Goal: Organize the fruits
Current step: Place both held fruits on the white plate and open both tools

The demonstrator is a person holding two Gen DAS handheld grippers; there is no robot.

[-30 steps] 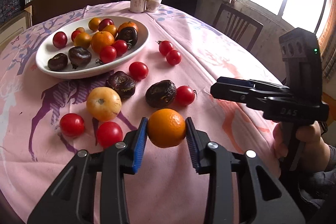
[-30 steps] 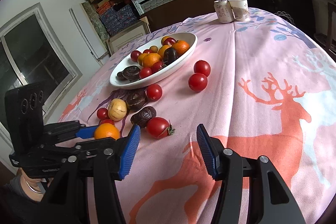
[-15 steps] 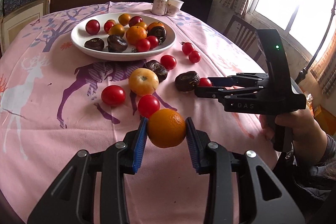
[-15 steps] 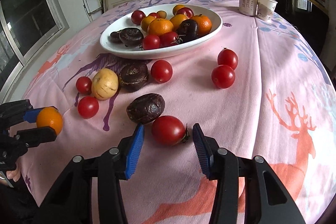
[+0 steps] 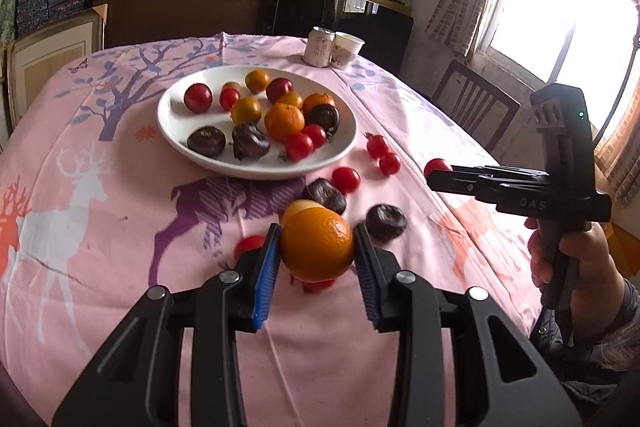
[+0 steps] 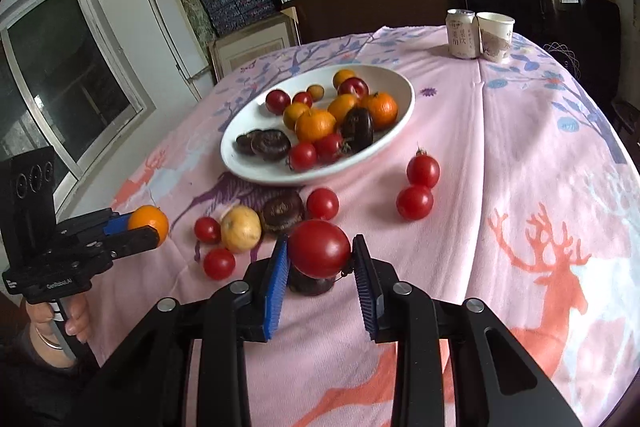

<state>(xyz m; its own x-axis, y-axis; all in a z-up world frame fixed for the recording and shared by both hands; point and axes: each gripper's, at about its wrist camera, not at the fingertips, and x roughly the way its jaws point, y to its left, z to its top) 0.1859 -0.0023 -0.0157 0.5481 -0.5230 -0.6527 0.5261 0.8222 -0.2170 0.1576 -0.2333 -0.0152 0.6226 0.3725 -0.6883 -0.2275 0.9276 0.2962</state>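
My left gripper point(image 5: 317, 251) is shut on an orange point(image 5: 317, 244) and holds it above the pink tablecloth; it also shows in the right wrist view point(image 6: 146, 223). My right gripper point(image 6: 320, 255) is shut on a red tomato point(image 6: 319, 248), lifted off the cloth; it shows in the left wrist view point(image 5: 440, 171) at the right. A white plate point(image 5: 172, 131) point(image 6: 400, 83) in the middle of the table holds several tomatoes, oranges and dark fruits. Loose tomatoes point(image 6: 414, 202), dark fruits point(image 5: 386, 222) and a yellow fruit point(image 6: 241, 229) lie on the cloth in front of the plate.
A can point(image 6: 462, 34) and a paper cup point(image 6: 495, 37) stand at the table's far edge. A wooden chair point(image 5: 474, 109) stands by the window on the right. Shelves with boxes line the back wall.
My right gripper has shut on the red tomato and lifted it off the cloth. My left gripper has risen with the orange and now looks at the plate from higher up.
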